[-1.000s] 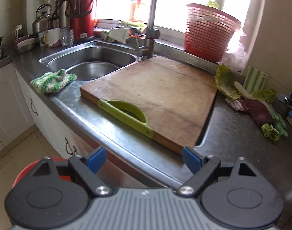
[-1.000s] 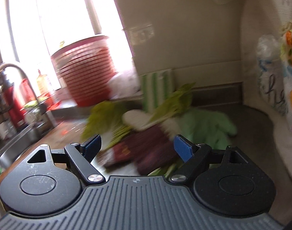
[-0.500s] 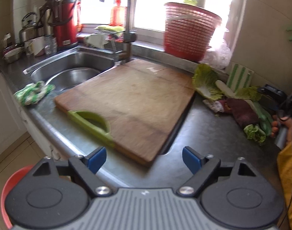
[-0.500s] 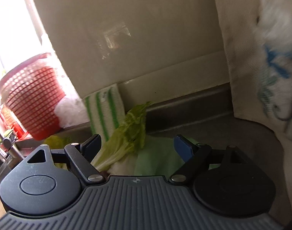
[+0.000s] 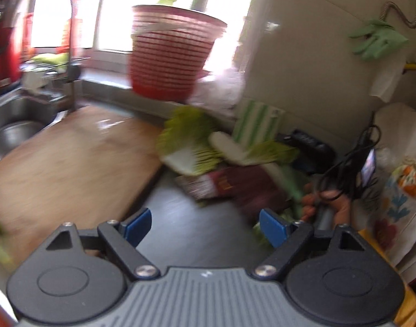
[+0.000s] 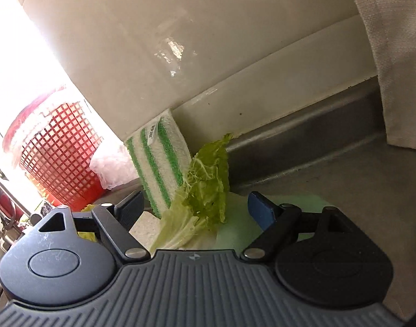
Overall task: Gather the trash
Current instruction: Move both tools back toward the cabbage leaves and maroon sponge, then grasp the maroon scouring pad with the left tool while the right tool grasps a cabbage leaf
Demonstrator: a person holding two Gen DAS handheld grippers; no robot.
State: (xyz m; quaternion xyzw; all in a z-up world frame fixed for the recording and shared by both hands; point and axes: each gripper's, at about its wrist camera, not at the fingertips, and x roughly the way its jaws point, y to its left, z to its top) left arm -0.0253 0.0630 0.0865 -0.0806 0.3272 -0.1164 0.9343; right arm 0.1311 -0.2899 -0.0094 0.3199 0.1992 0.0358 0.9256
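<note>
1. my left gripper (image 5: 205, 224) hangs over the dark counter (image 5: 197, 231), jaws spread wide with nothing between the blue pads. the left view is blurred.
2. the trash is a heap on the counter just right of the cutting board (image 5: 66, 163): cabbage leaves (image 5: 191, 144), a dark red wrapper (image 5: 235, 185) below them, and something pale green under the far side.
3. my right gripper (image 6: 195, 209) sits low at that heap, jaws apart. a cabbage leaf (image 6: 208, 182) stands up in the gap between the pads, but neither pad presses on it, so it is released, not grasping.
4. under the right pad lies a pale green sheet (image 6: 289, 204); i cannot tell what it is.
5. a green-striped cloth (image 6: 158, 163) leans against the wall right behind the leaf.
6. a red basket (image 5: 172, 54) stands on the sill, behind the board.
7. in the left view a hand (image 5: 328, 204) holds the right gripper's handle at the right edge of the heap, with black cables above it.
8. a sink (image 5: 14, 130) and tap (image 5: 68, 27) lie left of the board.
</note>
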